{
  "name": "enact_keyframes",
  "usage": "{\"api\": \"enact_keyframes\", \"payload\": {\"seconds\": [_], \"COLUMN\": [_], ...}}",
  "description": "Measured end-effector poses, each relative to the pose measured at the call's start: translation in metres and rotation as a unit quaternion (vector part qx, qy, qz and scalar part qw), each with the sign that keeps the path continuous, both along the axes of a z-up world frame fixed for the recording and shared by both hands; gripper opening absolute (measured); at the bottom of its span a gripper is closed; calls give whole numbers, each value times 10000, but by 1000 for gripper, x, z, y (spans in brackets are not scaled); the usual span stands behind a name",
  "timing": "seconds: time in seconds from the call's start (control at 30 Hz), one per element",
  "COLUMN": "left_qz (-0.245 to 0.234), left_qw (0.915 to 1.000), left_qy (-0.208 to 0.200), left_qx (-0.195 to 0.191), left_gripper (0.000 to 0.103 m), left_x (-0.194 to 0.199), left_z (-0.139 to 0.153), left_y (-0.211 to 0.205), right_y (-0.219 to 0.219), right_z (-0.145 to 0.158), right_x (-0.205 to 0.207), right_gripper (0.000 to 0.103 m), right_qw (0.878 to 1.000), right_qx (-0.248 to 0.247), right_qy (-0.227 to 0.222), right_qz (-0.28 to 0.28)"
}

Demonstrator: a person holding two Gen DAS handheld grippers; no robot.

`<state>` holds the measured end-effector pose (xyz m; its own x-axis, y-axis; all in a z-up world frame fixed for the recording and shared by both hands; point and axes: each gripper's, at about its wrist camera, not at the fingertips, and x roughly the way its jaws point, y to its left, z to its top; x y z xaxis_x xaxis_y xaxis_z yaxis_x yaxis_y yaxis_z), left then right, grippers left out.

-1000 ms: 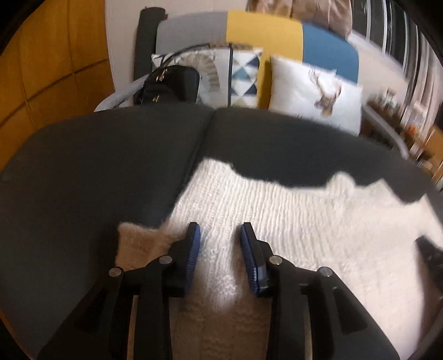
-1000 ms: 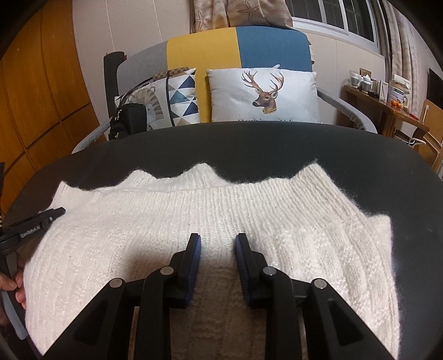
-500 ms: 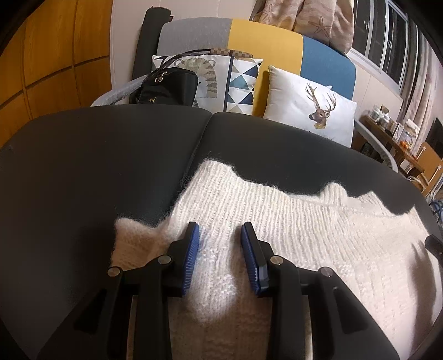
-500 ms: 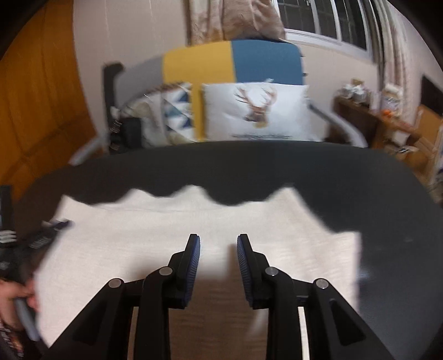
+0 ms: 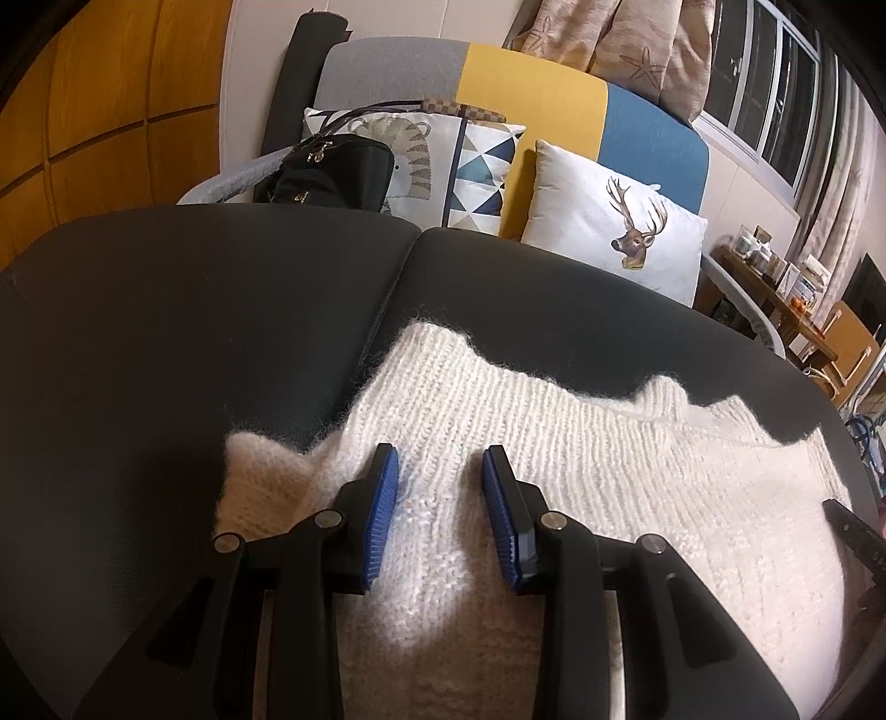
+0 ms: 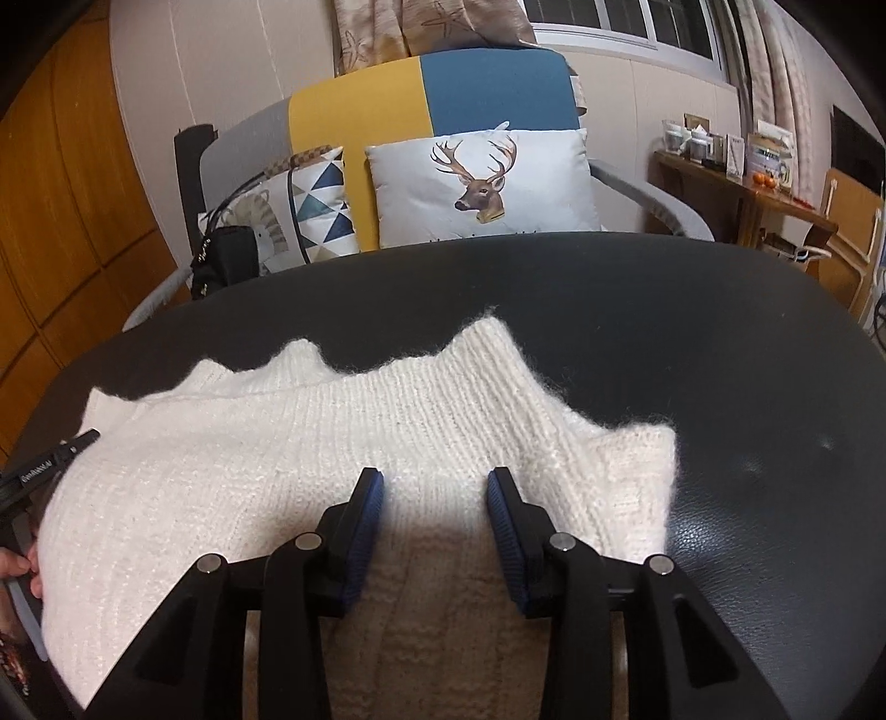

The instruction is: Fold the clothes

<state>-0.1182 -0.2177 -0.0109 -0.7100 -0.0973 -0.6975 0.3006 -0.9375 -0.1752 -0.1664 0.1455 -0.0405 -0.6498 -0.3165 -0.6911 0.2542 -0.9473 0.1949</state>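
1. A white knitted sweater [image 5: 554,443] lies spread on the dark cushion [image 5: 194,343], with its scalloped edge turned toward the sofa [image 6: 421,111].
2. The left gripper [image 5: 440,471] is over the left part of the sweater; its jaws stand clearly apart and hold nothing.
3. The right gripper [image 6: 434,487] is over the right part, also well open and holding nothing.
4. Whether the fingertips touch the knit, I cannot tell.
5. A deer pillow [image 6: 482,188] leans on the sofa behind.

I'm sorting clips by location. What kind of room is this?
Probably a home living room: a grey, yellow and blue sofa with a white deer-print cushion, starfish-patterned curtains, and a wooden side table crowded with jars.
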Motion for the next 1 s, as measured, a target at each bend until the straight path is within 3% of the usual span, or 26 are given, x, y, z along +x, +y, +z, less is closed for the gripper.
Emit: {"api": "enact_keyframes", "payload": {"seconds": [0.43,0.73,0.77,0.8,1.0], "left_qz": [-29,-89,-88,-88,-62], "left_qw": [9997,9977,9977,9977,9992], "left_qy": [89,277,274,271,167], "left_qx": [240,610,614,619,362], "left_gripper": [34,34,34,34,35], "left_x": [4,19,19,19,17], "left_z": [2,2,1,1,2], "left_y": [-6,-15,-14,-14,-7], "right_y": [-1,-36,-40,-44,-68], "right_z": [-1,20,22,24,38], "right_x": [3,11,12,13,19], "right_gripper": [39,34,27,27,32], "right_qw": [10000,9983,9979,9974,9937], "right_qx": [-52,329,372,415,673], "right_qy": [2,176,196,216,334], "right_qz": [21,446,494,542,831]}}
